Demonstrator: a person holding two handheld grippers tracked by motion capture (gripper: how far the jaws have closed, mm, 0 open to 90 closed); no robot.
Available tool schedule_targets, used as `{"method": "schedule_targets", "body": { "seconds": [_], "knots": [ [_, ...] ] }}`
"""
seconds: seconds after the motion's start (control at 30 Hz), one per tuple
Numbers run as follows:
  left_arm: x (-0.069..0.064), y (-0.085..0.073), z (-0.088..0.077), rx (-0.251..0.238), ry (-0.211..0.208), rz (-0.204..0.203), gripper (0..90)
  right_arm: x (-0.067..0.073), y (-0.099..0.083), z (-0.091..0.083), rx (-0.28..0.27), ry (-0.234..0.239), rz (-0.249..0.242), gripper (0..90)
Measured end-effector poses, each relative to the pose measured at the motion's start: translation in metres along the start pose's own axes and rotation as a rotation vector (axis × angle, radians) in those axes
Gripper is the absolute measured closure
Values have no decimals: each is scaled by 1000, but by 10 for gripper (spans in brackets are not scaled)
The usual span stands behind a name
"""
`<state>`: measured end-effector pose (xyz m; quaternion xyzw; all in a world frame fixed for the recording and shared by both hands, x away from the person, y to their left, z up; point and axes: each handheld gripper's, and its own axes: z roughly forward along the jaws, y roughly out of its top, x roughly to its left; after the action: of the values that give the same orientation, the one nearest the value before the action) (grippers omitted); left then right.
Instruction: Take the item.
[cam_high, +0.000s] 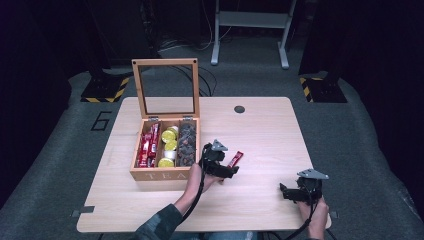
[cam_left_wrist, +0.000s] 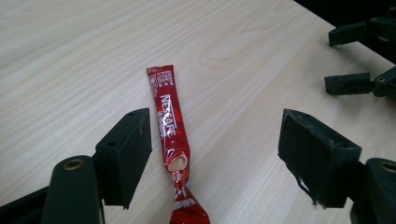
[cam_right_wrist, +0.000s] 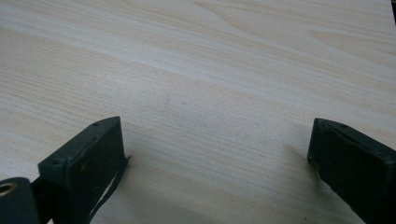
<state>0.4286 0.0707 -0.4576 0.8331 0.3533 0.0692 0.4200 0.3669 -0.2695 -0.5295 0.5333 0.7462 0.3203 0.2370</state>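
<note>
A red Nescafe stick sachet (cam_left_wrist: 168, 126) lies flat on the wooden table (cam_left_wrist: 70, 60), just right of the tea box in the high view (cam_high: 235, 159). My left gripper (cam_left_wrist: 217, 135) hovers over its lower end with the jaws spread wide; neither pad touches the sachet. In the high view the left gripper (cam_high: 222, 167) sits beside the box's front right corner. My right gripper (cam_right_wrist: 215, 140) is open over bare wood near the table's front right (cam_high: 289, 192), with nothing between its jaws. It also appears far off in the left gripper view (cam_left_wrist: 359, 60).
A wooden tea box (cam_high: 165, 175) stands left of centre with its glass lid (cam_high: 167, 87) upright. It holds red sachets (cam_high: 148, 145), yellow pods (cam_high: 169, 147) and dark items (cam_high: 187, 145). A round grommet (cam_high: 239, 109) sits near the far edge.
</note>
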Motion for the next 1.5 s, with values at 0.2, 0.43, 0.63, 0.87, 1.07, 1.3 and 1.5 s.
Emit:
{"method": "schedule_targets", "body": {
  "seconds": [0.2, 0.43, 0.63, 0.87, 1.07, 1.3, 1.5],
  "knots": [
    [3, -1, -19, -30, 23, 9, 179, 0, 0, 0, 3, 1, 3, 35],
    [6, -3, -41, -62, 39, 12, 156, 0, 0, 0, 2, 1, 5, 35],
    [14, -7, -68, -95, 65, 24, 148, 0, 0, 0, 3, 6, 14, 35],
    [29, -16, -99, -135, 105, 21, 148, 0, 0, 0, 3, 6, 14, 35],
    [46, -27, -125, -185, 121, -23, 148, 0, 0, 0, 3, 6, 15, 35],
    [63, -45, -154, -210, 175, -43, 148, 0, 0, 0, 2, 6, 19, 35],
    [75, -62, -169, -199, 231, -49, 143, -1, 0, 0, 4, 2, 15, 35]
  ]
}}
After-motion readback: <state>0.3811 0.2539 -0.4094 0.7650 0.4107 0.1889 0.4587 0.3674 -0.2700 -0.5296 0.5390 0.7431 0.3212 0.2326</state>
